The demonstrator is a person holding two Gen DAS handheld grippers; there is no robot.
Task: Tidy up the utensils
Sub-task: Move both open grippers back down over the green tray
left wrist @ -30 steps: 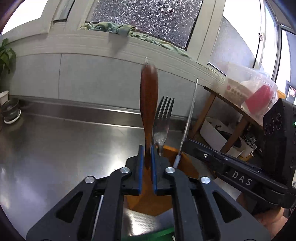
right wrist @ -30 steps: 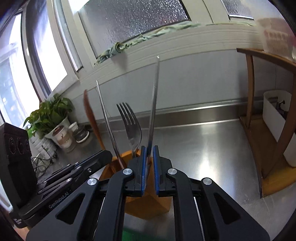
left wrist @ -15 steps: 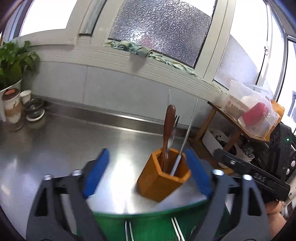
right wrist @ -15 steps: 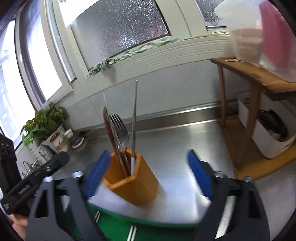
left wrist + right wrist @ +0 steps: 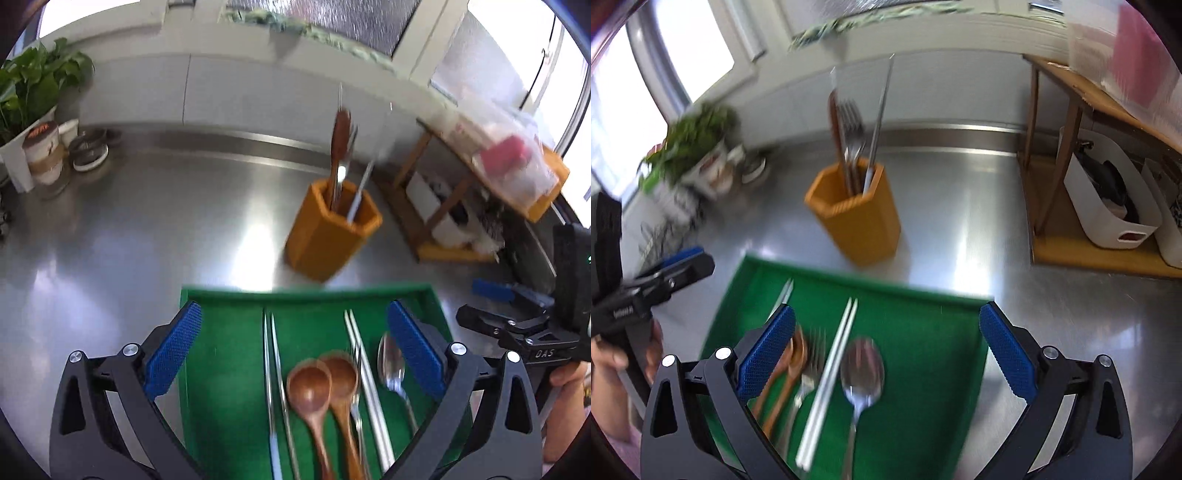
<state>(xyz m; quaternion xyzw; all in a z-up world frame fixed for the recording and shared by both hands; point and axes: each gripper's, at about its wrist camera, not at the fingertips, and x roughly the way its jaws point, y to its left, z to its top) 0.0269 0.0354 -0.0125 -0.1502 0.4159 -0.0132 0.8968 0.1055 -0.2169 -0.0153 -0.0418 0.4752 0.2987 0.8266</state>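
Note:
An orange hexagonal holder [image 5: 328, 236] [image 5: 857, 218] stands on the steel counter. Upright in it are a wooden spoon [image 5: 340, 136], a fork [image 5: 851, 129] and metal chopsticks [image 5: 881, 110]. In front of the holder lies a green tray [image 5: 306, 291] [image 5: 923, 291]. It carries two wooden spoons [image 5: 308, 380], a fork [image 5: 810, 369], pale chopsticks [image 5: 831, 376], a metal spoon [image 5: 862, 369] and thin metal chopsticks [image 5: 269, 369]. My left gripper [image 5: 293, 354] hovers over the tray, its jaws opening wide and nothing between them. My right gripper [image 5: 886, 350] also hangs open and empty over the tray.
A potted plant [image 5: 33, 85] with cups [image 5: 46, 155] stands at the counter's back left. At the right, a wooden rack [image 5: 1089, 92] holds a clear plastic box [image 5: 509, 155], with a white bin [image 5: 1108, 199] beneath. A hand [image 5: 613, 354] holds the left gripper.
Both grippers let go of what they held in the holder, the left a wooden spoon and the right a metal chopstick. They opened wide and drew back over the green tray.

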